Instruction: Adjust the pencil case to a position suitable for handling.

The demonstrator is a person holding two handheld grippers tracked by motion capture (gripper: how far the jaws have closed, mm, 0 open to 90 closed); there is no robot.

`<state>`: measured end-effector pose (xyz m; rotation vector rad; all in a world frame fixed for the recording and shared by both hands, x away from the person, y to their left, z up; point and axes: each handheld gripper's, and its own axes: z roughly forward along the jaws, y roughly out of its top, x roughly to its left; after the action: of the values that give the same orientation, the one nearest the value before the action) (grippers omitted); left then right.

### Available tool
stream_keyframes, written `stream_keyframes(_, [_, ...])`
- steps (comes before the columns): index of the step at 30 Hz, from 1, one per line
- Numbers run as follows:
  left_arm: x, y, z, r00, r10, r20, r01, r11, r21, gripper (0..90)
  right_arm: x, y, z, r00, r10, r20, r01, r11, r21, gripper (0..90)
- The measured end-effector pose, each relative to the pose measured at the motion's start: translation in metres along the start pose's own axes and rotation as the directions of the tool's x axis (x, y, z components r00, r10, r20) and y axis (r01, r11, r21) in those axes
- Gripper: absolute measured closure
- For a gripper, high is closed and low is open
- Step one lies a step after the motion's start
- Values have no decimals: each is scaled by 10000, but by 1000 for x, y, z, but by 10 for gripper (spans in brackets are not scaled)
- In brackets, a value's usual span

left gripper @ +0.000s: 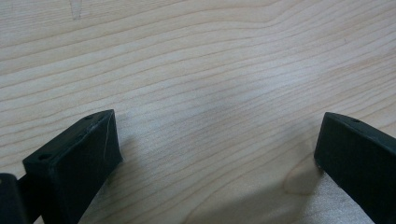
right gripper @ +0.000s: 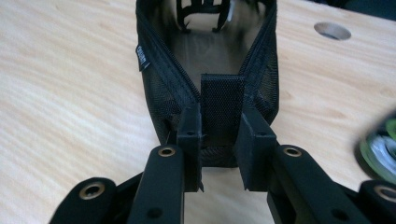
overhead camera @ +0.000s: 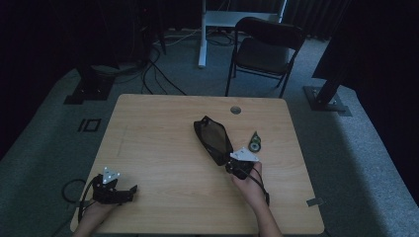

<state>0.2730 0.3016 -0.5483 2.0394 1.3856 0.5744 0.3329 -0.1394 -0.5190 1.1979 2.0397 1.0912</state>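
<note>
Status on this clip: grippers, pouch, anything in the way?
Left gripper open, over bare table. Right gripper shut on pouch tab. Tape roll beside pouch, apart.

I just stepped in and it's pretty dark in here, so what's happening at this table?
A person works at a wooden table with a gripper in each hand. The right gripper is shut on the near end tab of an open black mesh pouch, which lies on the table. The left gripper rests near the front left corner, jaws open over bare wood. A small green-and-white roll lies just right of the pouch.
</note>
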Motion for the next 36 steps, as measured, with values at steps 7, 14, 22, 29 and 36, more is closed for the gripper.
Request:
stream_keyframes(7, [0,0,0,10000,-1,-1,1,10000,0,4,-6,-10,-13,9998,117,155,-117,9999,-33,731])
stream_keyframes(14, [0,0,0,10000,2,0,-2,10000,2,4,-6,-17,-25,9998,60,204,-60,10000,5,731])
stream_keyframes(22, [0,0,0,10000,-1,0,1,10000,-1,4,-3,-28,-42,9991,136,393,-138,9999,67,731])
stream_keyframes(29, [0,0,0,10000,0,-2,0,10000,-1,4,-3,-37,-58,9992,132,373,-138,9998,150,731])
stream_keyframes(36, [0,0,0,10000,-10,-14,10,10000,-1,4,-3,-47,-70,9992,283,270,-286,9995,92,730])
